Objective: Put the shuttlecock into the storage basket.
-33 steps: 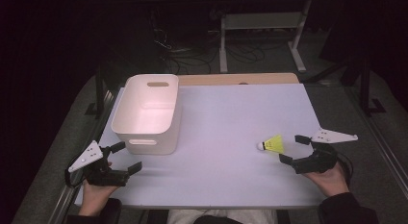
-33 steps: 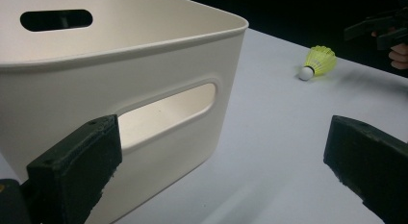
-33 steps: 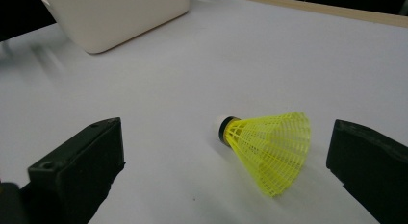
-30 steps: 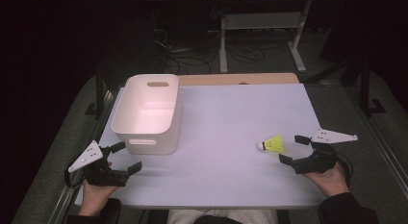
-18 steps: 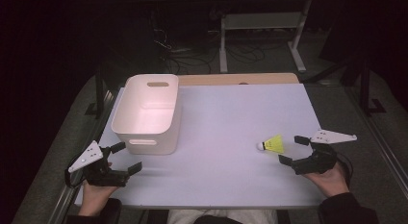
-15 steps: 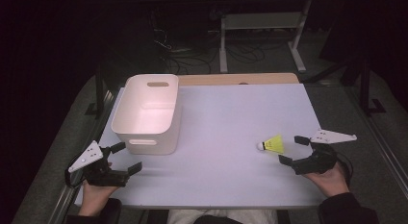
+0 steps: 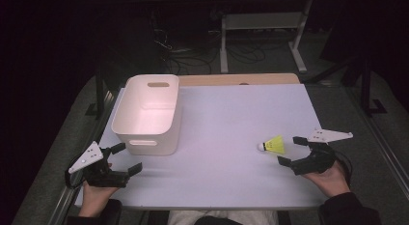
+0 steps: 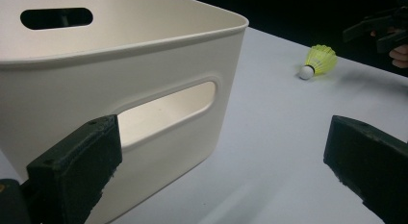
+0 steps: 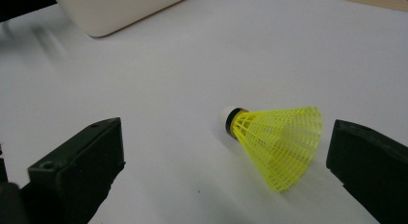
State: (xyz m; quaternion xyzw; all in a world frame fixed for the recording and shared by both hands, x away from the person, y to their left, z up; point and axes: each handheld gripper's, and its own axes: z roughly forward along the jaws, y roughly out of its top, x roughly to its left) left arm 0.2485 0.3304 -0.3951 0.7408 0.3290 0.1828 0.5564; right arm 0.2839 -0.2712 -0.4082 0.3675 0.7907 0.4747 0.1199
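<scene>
**On the table: shuttlecock ahead of the open right gripper**

At the right side of the white table point(image 7: 226, 119), the yellow shuttlecock point(image 7: 273, 145) lies on its side, white cork tip pointing toward the table's left. The right gripper point(image 7: 292, 151) rests just beside it, toward the table's right edge. Its jaws stand wide apart and hold nothing. In the right gripper view, the shuttlecock point(image 9: 274, 137) lies on the surface between the lines of the two jaws, nearer the right-hand jaw and not touching either.

At the near left corner of the table, the left gripper point(image 7: 126, 159) is held in the person's left hand point(image 7: 94, 193). Its jaws are also spread wide and hold nothing. It sits just in front of the white bin point(image 7: 149, 114), which stands upright on the left part of the table. In the left gripper view, the bin point(image 8: 144, 70) shows a slot handle in its near wall, directly beyond the left-hand jaw. The shuttlecock point(image 8: 318, 61) lies well apart from the bin.
</scene>
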